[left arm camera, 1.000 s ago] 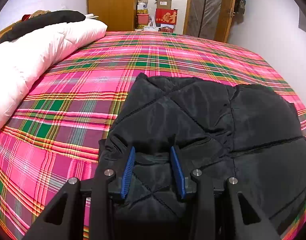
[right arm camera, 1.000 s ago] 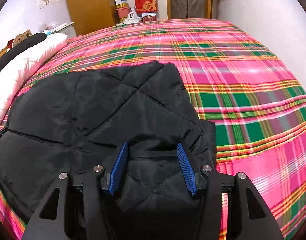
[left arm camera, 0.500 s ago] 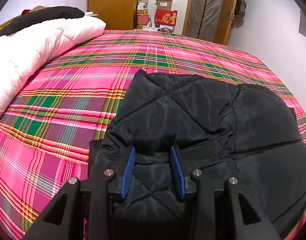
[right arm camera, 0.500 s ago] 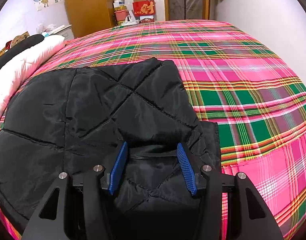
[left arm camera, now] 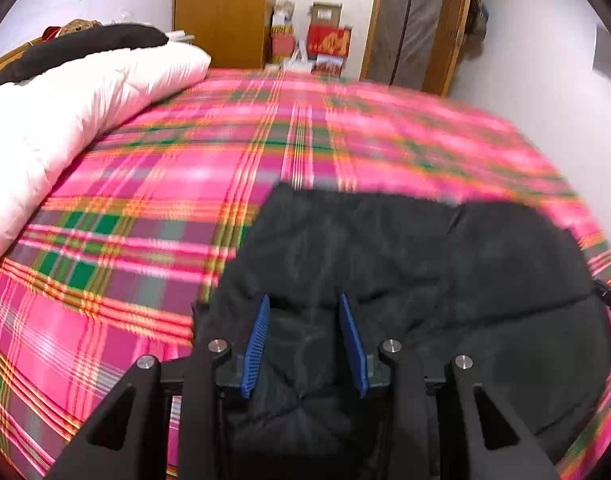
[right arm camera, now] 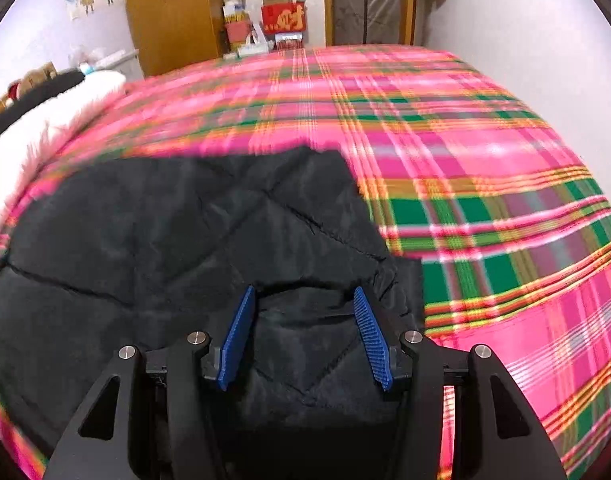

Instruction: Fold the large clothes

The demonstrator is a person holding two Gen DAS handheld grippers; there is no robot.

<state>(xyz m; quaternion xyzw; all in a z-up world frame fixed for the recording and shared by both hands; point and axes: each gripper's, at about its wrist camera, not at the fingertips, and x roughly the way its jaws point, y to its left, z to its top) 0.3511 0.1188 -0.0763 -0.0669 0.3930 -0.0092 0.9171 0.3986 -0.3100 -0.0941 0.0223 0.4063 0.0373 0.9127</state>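
A black quilted jacket [left arm camera: 425,264] lies spread on a bed with a pink and green plaid cover [left arm camera: 145,200]. My left gripper [left arm camera: 303,298] is shut on a thick bunch of the jacket's near left edge, and the padded fabric fills the gap between its blue pads [left arm camera: 257,340]. At the near right edge of the jacket [right arm camera: 165,232], my right gripper [right arm camera: 304,290] is shut on another thick bunch, with its blue pads [right arm camera: 371,340] wider apart. The fabric under both grippers is hidden. Both views are blurred by motion.
A white duvet [left arm camera: 65,120] with a dark garment on top lies along the bed's left side. Beyond the bed stand a wooden wardrobe [left arm camera: 221,12], stacked boxes [left arm camera: 325,40] and a doorway [left arm camera: 417,20]. Plaid cover [right arm camera: 485,160] shows bare to the right of the jacket.
Both grippers have risen with the jacket's near edge still in them. The jacket's far edge now sits lower in both views, and more of the plaid cover shows beyond it.
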